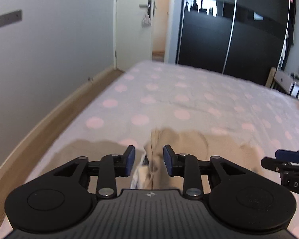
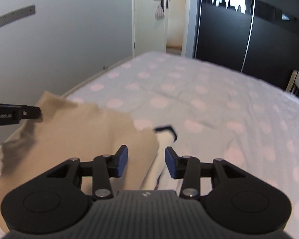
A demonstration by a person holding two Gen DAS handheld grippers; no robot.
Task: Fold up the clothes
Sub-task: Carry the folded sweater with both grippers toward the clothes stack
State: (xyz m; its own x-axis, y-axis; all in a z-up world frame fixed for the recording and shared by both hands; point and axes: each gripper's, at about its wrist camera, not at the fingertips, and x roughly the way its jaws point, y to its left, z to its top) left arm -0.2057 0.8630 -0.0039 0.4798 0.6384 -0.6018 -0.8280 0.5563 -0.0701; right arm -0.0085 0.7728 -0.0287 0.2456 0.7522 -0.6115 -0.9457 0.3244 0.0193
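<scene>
Item one, left gripper [image 1: 149, 160]: black body, blue pads, jaws standing apart and released, with nothing pressed between them; a raised fold of the beige garment [image 1: 189, 147] showed in the gap, though whether either pad touched it could not be told. Item two, right gripper [image 2: 146, 162]: same build, jaws likewise spread and unclenched, poised over the right-hand edge of the beige garment [image 2: 73, 135], again holding nothing. Item three, the garment itself: a ribbed, tan-coloured piece lying on the near part of the bed, spread mostly flat with a bunched ridge at one side; a white inner lining or label with dark trim [image 2: 165, 137] showed at its edge just ahead of the right gripper. In the right wrist view the tip of the left gripper [image 2: 32, 113] appeared at the far left corner of the cloth, close against it; contact was uncertain. In the left wrist view the right gripper [image 1: 287, 156] entered from the right edge, near the garment. Item four, bed cover [image 1: 189, 99]: pale lilac with pink dots, lightly creased. Item five, surroundings: a grey wall [image 1: 49, 49], a white door [image 1: 133, 20] standing ajar, a black sliding wardrobe [image 1: 229, 29]. Both views were somewhat blurred.
</scene>
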